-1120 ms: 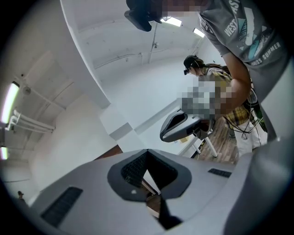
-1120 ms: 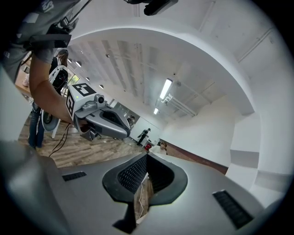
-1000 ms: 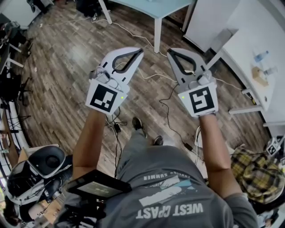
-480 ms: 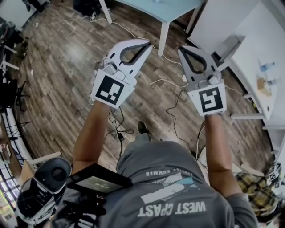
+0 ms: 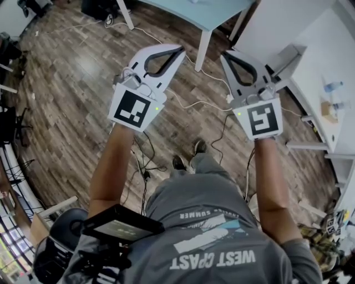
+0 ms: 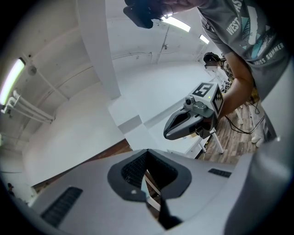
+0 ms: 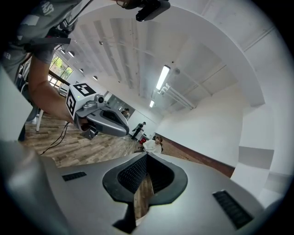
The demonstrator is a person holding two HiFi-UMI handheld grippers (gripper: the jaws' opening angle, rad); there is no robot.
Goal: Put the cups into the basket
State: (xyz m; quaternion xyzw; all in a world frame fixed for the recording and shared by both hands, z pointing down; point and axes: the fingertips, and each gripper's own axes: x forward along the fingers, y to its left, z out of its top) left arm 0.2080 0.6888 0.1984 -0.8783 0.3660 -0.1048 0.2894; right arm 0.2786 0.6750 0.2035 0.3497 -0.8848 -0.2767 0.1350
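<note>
Jaws together and empty on left gripper (image 5: 179,52) and right gripper (image 5: 226,56), over floor (image 5: 72,83)

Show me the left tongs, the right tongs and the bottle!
left tongs (image 5: 181,50): head view, at the closed tips.
right tongs (image 5: 224,55): head view, at the closed tips.
bottle (image 5: 331,86): head view, middle of its body.

The left gripper (image 5: 181,51) and right gripper (image 5: 224,55) are held side by side above the floor (image 5: 72,83), apart, with their tips pointing forward. A table (image 5: 191,10) stands ahead of them, and one leg (image 5: 203,49) shows between the tips. Cables (image 5: 205,102) lie on the floor beneath. A desk (image 5: 327,50) stands to the right with a bottle (image 5: 331,85) on it.
</note>
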